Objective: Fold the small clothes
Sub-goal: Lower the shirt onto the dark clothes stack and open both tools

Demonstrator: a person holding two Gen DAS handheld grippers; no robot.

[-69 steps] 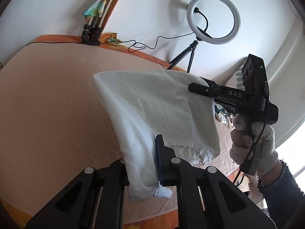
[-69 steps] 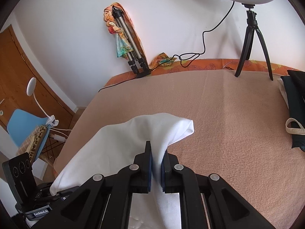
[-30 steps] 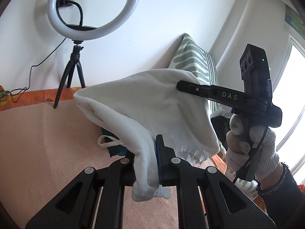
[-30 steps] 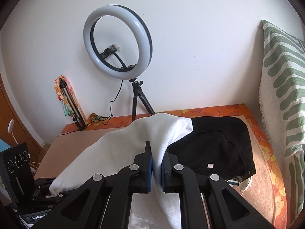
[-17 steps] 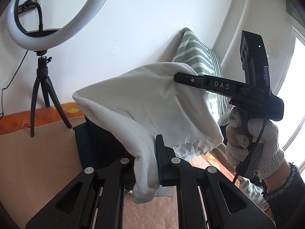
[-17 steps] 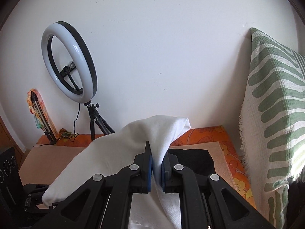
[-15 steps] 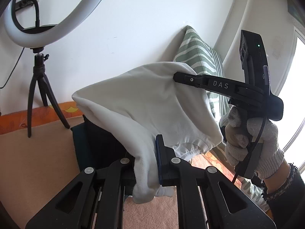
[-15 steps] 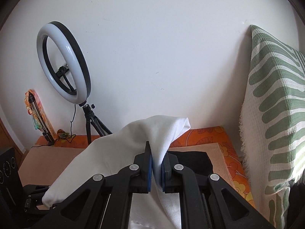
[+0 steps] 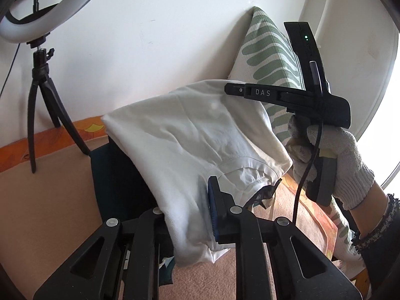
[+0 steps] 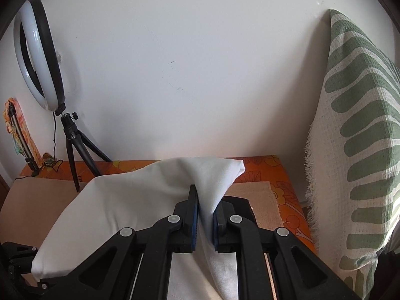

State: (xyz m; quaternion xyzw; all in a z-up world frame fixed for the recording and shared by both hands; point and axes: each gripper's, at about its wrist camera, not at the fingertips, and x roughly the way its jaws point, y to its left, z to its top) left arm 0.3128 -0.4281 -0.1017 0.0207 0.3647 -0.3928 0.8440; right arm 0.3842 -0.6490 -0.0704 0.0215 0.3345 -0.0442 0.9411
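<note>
A folded white garment point(image 9: 190, 130) hangs in the air, stretched between my two grippers. My left gripper point(image 9: 192, 200) has the garment's lower edge between its jaws, which are opening; the cloth still lies against the blue pad point(image 9: 212, 207), and the other finger is hidden behind it. In the left wrist view my right gripper point(image 9: 231, 88), held by a gloved hand point(image 9: 332, 155), bites the garment's far corner. The right wrist view shows the right gripper point(image 10: 203, 200) with its jaws opening and the white garment point(image 10: 130, 205) filling the gap between them.
A dark folded garment point(image 9: 112, 187) lies on the beige bed cover point(image 9: 37, 212) right under the white one. A green-striped pillow point(image 10: 362, 150) leans on the wall at the right. A ring light on a tripod point(image 10: 37, 62) stands at the left, and the orange sheet point(image 10: 265, 167) runs along the wall.
Both grippers carried the white garment rightward and lower, over the dark garment by the pillow. The gap between each pair of jaws has widened slightly.
</note>
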